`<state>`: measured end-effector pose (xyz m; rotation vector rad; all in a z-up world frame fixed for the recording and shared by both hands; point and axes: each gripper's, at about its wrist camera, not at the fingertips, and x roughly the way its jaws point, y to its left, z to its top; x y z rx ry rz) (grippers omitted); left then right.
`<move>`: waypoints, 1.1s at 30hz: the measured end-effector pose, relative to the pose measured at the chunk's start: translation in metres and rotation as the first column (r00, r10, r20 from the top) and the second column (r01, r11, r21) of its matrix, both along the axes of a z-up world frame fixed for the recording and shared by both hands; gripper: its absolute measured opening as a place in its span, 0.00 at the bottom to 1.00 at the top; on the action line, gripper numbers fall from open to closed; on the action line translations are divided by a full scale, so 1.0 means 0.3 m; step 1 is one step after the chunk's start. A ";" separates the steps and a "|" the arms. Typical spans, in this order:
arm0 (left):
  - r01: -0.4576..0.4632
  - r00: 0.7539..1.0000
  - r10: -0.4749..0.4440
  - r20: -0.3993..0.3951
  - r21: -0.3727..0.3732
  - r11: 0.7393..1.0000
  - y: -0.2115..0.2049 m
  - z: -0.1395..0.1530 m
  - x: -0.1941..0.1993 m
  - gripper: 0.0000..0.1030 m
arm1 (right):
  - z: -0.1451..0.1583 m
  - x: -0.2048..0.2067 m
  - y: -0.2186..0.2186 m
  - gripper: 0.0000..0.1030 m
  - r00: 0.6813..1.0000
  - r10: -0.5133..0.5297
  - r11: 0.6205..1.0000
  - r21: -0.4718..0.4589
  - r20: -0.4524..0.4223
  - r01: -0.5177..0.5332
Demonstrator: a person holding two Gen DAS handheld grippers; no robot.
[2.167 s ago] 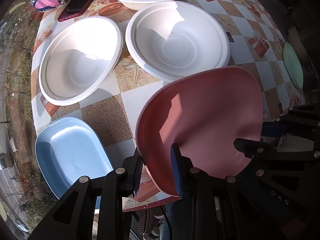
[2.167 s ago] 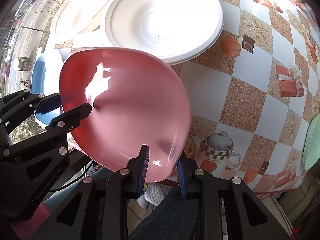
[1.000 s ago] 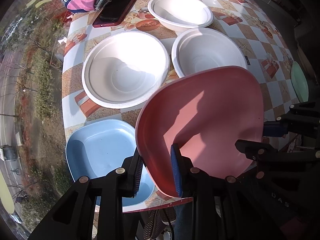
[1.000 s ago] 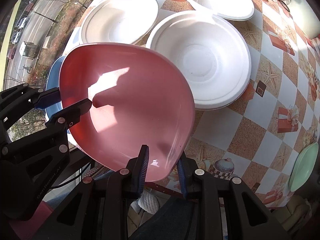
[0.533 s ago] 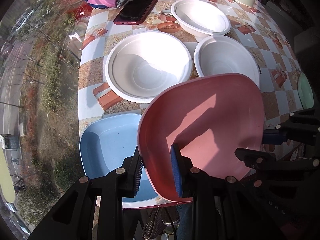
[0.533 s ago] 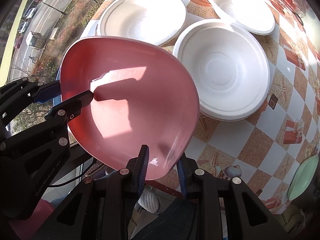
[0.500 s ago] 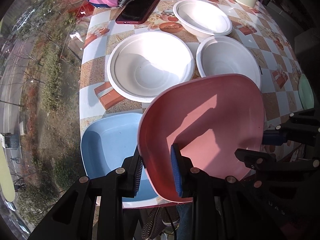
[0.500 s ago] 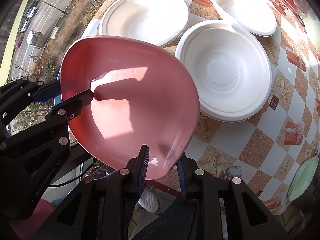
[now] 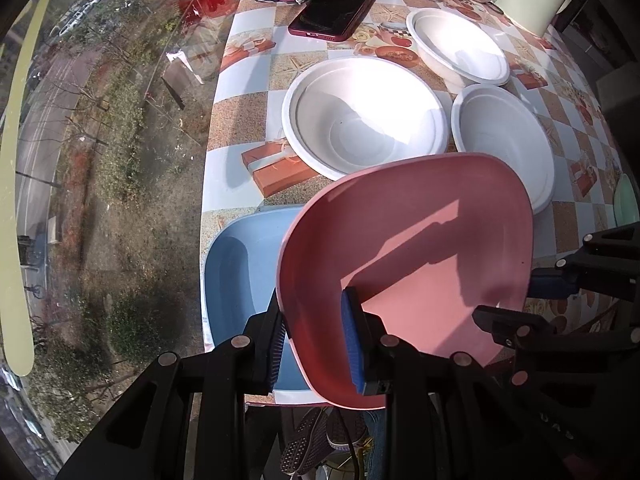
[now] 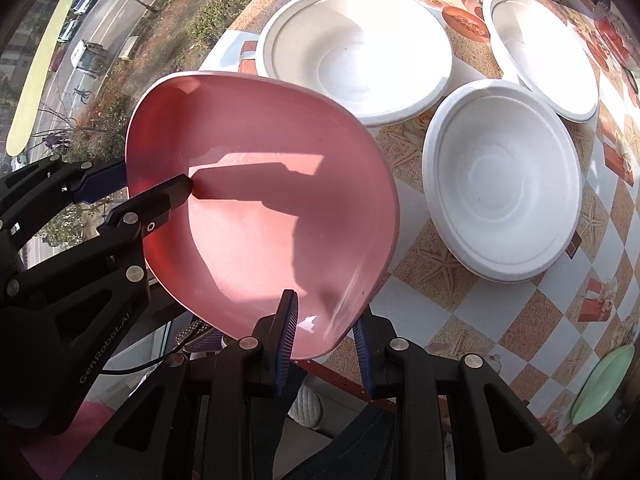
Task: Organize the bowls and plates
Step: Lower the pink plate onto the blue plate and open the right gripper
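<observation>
Since the earlier frames both cameras have drawn back from the table (image 9: 248,64): the white bowls sit smaller and higher in each view, a phone and folded cloth have come into the top of the left wrist view, and more of the blue plate (image 9: 240,276) shows at lower centre-left

Held off the table, the pink plate (image 9: 408,264) fills the lower centre of both views. On its near rim the left gripper (image 9: 312,336) has its jaws pinching, one pad under and one inside; the right gripper (image 10: 324,340) pinches an adjoining stretch of rim the same way, so the two holds sit round a corner from each other

What the next move seems to turn on: the blue plate lies below and to the left of the pink one in the left view, its right part hidden under the pink rim. Stacking there would be a short drop leftward, on the left gripper's side

All three white bowls (image 9: 364,116) (image 9: 504,140) (image 9: 460,46) are empty, as are the pink and blue plates. A green plate (image 10: 604,384) sits alone at lower right of the right view
</observation>
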<state>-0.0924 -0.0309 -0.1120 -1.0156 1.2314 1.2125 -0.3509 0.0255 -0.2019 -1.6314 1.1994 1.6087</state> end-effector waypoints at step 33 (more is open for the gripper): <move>-0.123 0.992 0.123 -0.010 0.032 0.992 -0.042 -0.021 -0.206 0.74 | -0.083 0.225 0.081 0.76 0.985 -0.139 0.985 -0.120 -0.103 0.126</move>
